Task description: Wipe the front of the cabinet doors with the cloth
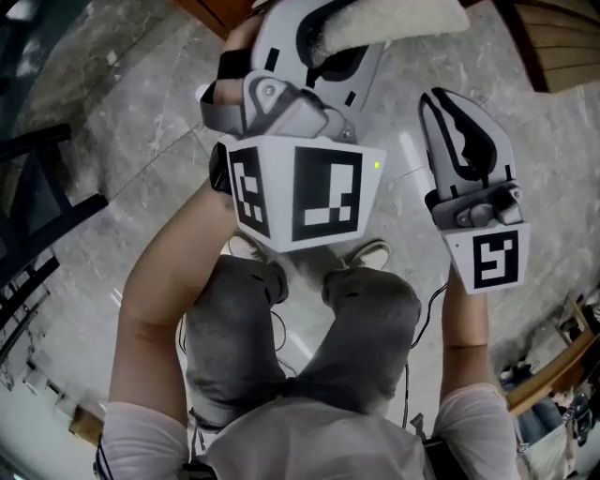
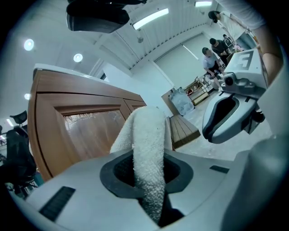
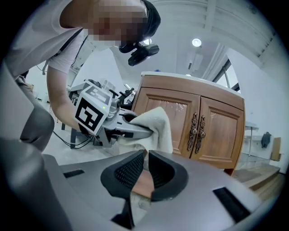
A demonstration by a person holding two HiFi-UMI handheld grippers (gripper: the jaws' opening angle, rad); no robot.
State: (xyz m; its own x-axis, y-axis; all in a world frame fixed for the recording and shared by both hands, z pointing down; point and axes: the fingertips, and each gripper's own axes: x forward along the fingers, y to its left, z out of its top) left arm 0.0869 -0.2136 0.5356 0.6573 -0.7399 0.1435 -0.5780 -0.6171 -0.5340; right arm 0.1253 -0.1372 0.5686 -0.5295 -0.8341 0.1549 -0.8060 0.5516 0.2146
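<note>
The cloth (image 1: 375, 23) runs off the head view's top edge.

Fluffy terry cloth (image 2: 146, 149), glossy wooden cabinet doors (image 3: 221, 131)

The left claw (image 1: 330, 45) holds the cloth (image 1: 398, 22) beside the right claw (image 1: 461, 127), above bent knees (image 1: 370, 291)

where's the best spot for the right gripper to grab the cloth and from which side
Probably the loose fold of the cloth hanging beyond the left gripper's tips, on the side facing the cabinet doors. Come in from that side, across the fold: the other end is clamped in the left gripper, and only this part droops free.
</note>
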